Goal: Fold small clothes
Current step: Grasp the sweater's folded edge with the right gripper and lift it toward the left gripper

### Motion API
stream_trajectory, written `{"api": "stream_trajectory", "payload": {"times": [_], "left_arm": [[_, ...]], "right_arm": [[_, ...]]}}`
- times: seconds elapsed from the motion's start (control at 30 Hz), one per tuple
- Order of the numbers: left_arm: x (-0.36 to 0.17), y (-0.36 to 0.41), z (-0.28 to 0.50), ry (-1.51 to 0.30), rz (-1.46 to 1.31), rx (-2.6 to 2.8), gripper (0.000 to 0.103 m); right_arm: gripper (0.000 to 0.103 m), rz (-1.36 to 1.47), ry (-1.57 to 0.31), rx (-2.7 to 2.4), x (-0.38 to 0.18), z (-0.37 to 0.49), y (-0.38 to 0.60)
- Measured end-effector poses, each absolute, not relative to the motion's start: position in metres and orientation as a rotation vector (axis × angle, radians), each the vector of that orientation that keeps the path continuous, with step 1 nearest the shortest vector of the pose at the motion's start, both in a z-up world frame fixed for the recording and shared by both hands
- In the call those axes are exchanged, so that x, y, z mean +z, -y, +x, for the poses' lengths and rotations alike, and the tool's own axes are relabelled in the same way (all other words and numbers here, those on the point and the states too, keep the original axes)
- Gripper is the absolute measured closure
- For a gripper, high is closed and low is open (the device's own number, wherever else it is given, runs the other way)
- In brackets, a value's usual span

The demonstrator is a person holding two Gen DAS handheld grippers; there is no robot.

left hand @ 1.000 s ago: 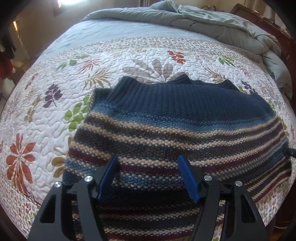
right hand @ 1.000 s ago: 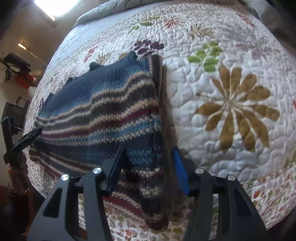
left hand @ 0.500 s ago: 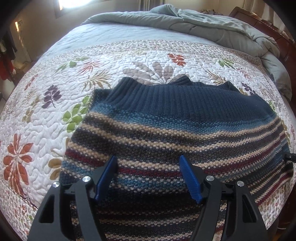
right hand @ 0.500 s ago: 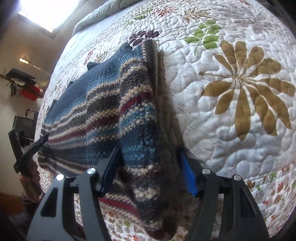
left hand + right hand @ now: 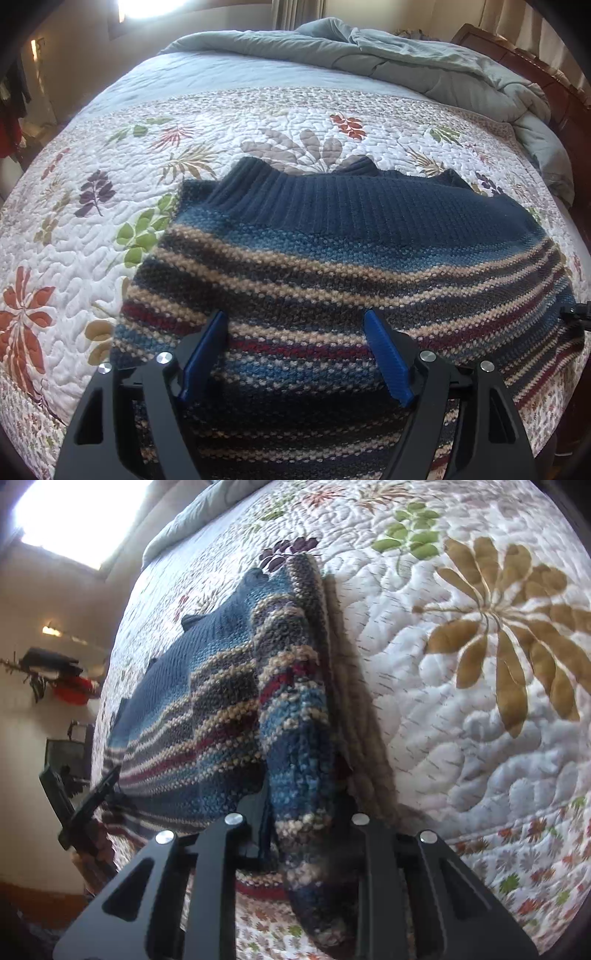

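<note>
Indoors, striped sweater (image 5: pixel 332 266) on floral quilt (image 5: pixel 92 229), left gripper (image 5: pixel 295 354) agape above it, right gripper (image 5: pixel 303 812) pinching its edge.

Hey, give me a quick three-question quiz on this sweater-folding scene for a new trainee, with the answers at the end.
1. True or false: the left gripper has its jaws spread wide over the striped sweater.
2. Which gripper is closed on the sweater's edge? A) left B) right C) neither
3. Fill in: the sweater lies on a floral ____, with a grey comforter bunched behind it.

Key: 1 true. 2 B, the right gripper pinches a fold of knit. 3 quilt.
</note>
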State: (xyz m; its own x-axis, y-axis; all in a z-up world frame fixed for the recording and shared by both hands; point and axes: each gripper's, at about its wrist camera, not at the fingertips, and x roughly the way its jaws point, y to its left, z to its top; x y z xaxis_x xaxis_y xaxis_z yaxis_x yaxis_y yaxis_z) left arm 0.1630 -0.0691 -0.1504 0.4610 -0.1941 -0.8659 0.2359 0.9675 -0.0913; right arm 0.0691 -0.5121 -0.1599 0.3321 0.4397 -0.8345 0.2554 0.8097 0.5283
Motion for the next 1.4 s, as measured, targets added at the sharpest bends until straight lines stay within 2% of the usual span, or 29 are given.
{"api": "stream_trajectory", "payload": {"times": [0.3, 0.43, 0.67, 0.87, 1.13, 1.4], "left_arm": [[-0.158, 0.059, 0.168, -1.075, 0.003, -0.311, 0.022], [-0.161, 0.058, 0.171, -1.095, -0.004, -0.325, 0.022], [-0.163, 0.052, 0.173, -1.118, -0.04, -0.35, 0.021], [-0.162, 0.046, 0.172, -1.119, -0.051, -0.367, 0.021], [-0.161, 0.046, 0.172, -1.12, -0.062, -0.383, 0.021], [-0.161, 0.045, 0.175, -1.131, -0.076, -0.391, 0.021]], "right_arm": [[0.085, 0.674, -1.214, 0.082, -0.131, 0.063, 0.505], [0.085, 0.603, -1.261, 0.022, -0.139, 0.068, 0.498], [0.085, 0.649, -1.283, -0.017, -0.15, 0.07, 0.504], [0.085, 0.665, -1.234, -0.017, -0.121, 0.066, 0.502], [0.085, 0.576, -1.12, 0.083, -0.05, 0.071, 0.447], [0.085, 0.477, -1.089, 0.142, -0.019, 0.08, 0.399]]}}
